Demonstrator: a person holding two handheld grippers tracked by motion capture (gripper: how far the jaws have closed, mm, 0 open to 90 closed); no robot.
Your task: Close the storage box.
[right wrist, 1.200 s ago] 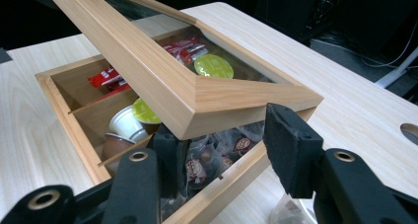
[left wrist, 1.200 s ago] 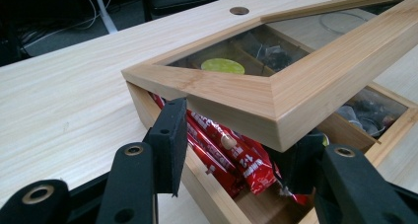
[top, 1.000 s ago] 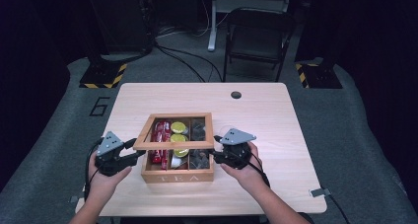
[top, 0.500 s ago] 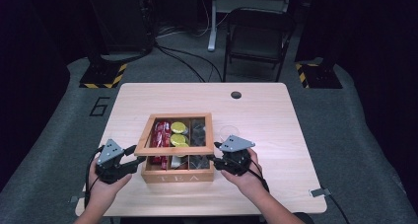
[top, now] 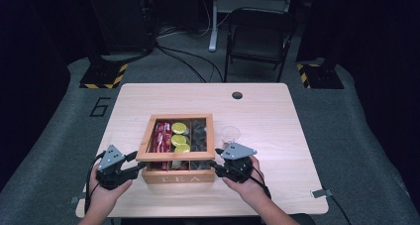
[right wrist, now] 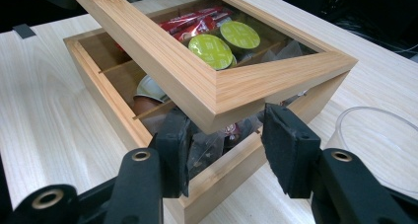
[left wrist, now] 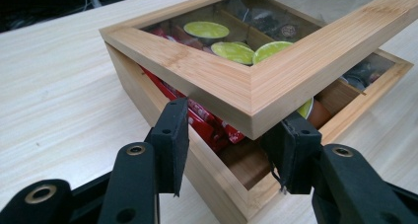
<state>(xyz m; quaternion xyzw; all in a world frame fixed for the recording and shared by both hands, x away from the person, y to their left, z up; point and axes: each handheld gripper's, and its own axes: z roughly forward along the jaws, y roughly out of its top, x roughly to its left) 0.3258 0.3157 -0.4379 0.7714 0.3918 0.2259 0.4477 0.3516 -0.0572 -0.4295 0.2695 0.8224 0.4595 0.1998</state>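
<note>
**Q:** Lid (top: pixel 176 136) handling: what character, and where should it be gripped?

**A:** Framed in stiff bamboo with a clear pane, it is probably light; the pane looks fragile and slick, so the front corners of the frame are the sound purchase. It stands part-raised over the tea box (top: pixel 178 175), tilted up at the front.

**Q:** Position relative to each tool?

**A:** The left gripper (left wrist: pixel 229 152) straddles the lid's near-left corner; its jaws have just been closing. The right gripper (right wrist: pixel 224 145) straddles the near-right corner, jaws half apart. Whether any pad actually presses the wood is unclear. A clear cup (top: pixel 230 134) stands beside the box.
</note>
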